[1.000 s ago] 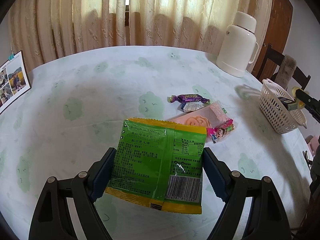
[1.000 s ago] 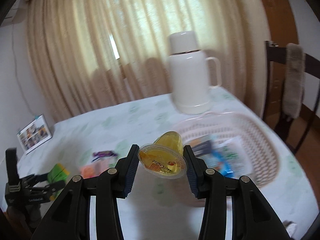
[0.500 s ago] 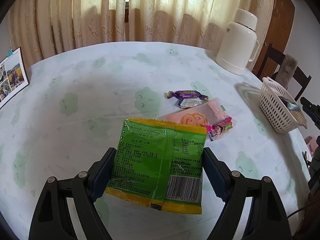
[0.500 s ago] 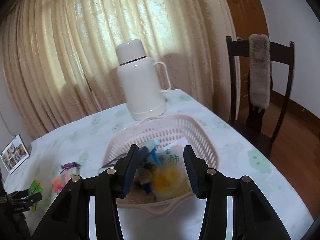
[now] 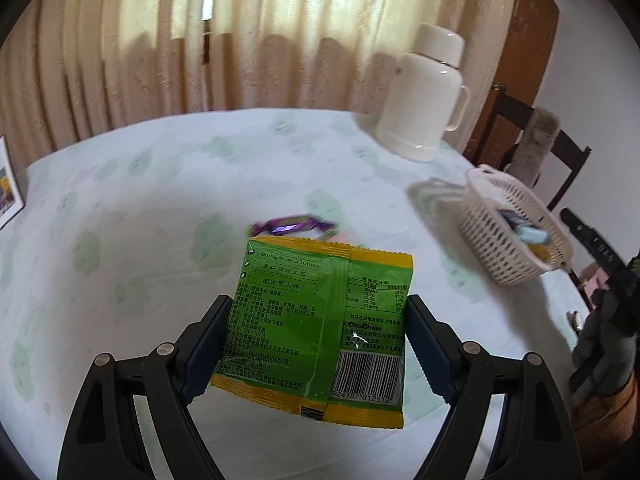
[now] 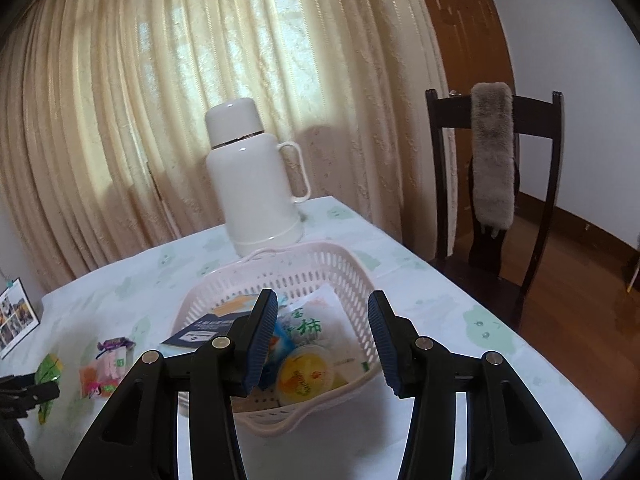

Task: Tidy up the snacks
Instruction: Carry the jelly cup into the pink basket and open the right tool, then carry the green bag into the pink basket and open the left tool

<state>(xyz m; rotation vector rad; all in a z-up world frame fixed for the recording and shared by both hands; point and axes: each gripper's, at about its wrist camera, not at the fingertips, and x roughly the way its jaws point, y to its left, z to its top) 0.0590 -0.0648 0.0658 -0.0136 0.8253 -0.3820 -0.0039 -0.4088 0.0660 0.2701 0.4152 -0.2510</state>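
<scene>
One item deposited: the yellow jelly cup [image 6: 306, 374], gripped a second ago, now lies in the pale plastic basket [image 6: 340, 266] beneath the right gripper [image 6: 322, 340], jaws spread and empty. Left gripper [image 5: 318, 354] pinches the green snack packet [image 5: 320, 328] above the table, next for the basket.

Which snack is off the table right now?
The green packet, clamped in the left gripper. The purple candy lies on the cloth; the jelly cup sits in the basket.
</scene>
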